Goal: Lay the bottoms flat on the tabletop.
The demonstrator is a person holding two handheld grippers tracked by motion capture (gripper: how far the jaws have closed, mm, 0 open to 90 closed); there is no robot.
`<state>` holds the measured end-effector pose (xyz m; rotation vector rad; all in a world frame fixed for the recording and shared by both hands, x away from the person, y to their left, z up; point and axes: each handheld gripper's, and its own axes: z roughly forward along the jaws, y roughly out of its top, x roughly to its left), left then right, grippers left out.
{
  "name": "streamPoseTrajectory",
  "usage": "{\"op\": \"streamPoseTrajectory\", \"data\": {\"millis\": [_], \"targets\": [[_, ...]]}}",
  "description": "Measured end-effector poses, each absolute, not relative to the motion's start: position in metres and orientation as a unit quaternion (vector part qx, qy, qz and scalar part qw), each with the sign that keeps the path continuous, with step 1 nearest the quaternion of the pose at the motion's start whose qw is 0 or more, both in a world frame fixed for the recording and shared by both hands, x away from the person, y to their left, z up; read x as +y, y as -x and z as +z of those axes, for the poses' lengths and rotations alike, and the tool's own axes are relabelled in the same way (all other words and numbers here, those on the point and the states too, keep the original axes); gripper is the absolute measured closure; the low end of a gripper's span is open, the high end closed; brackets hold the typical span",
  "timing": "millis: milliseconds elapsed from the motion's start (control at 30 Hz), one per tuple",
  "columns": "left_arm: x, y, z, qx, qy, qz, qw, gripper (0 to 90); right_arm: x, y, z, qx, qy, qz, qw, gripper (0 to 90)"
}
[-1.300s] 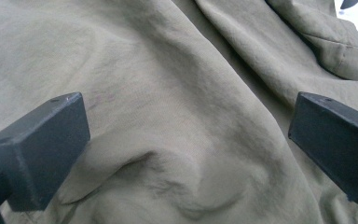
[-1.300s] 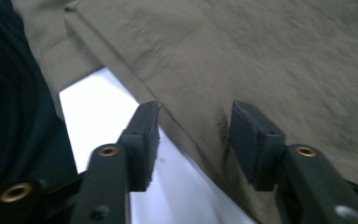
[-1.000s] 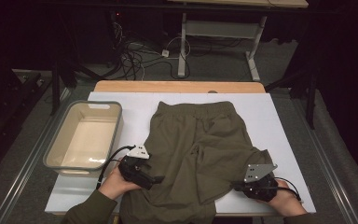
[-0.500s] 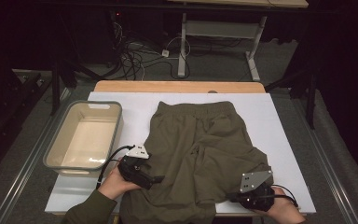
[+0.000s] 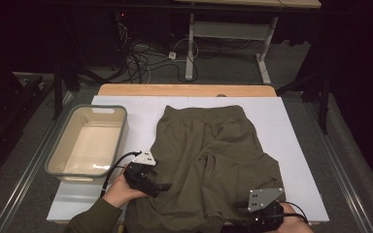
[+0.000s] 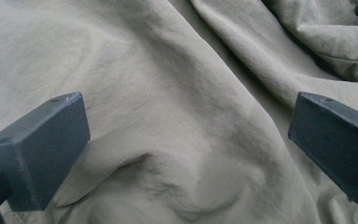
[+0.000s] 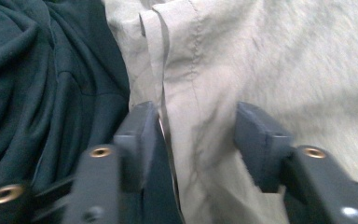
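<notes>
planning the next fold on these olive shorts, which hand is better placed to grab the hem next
Right, probably. The right gripper has its jaws, which just opened, astride the stitched hem of the shorts. The left gripper has wide-open jaws over plain wrinkled cloth mid-leg, no hem between them.

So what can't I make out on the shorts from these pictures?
- Near hem of the shorts: high view, cut off by the bottom edge and covered by the right gripper.
- Left gripper jaw tips: high view, hidden by its own body.
- Hem fold: right gripper view, motion-blurred.
- Bin floor: glare.
</notes>
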<state>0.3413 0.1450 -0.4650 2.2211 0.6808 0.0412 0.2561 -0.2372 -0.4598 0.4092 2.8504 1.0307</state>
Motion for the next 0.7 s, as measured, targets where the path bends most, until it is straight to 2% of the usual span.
{"op": "streamPoseTrajectory", "data": {"millis": [67,167,233,367,433,700], "targets": [[0.145,-0.342,-0.465,0.269,-0.877,0.016,0.398,0.0,-0.232,-0.256,-0.463,0.934,-0.128,0.331,0.043,43.3],[0.145,-0.342,-0.465,0.269,-0.877,0.015,0.397,0.0,-0.225,-0.258,-0.466,0.937,-0.123,0.322,0.047,45.8],[0.145,-0.342,-0.465,0.269,-0.877,0.015,0.397,0.0,-0.222,-0.260,-0.467,0.937,-0.123,0.321,0.055,54.9],[0.145,-0.342,-0.466,0.270,-0.877,0.015,0.398,0.0,-0.222,-0.268,-0.466,0.936,-0.132,0.321,0.065,78.9],[0.145,-0.342,-0.466,0.270,-0.877,0.015,0.397,0.0,-0.222,-0.272,-0.465,0.935,-0.136,0.323,0.059,86.6],[0.145,-0.342,-0.465,0.271,-0.877,0.015,0.398,0.0,-0.226,-0.255,-0.460,0.935,-0.114,0.335,0.011,88.5]]}}
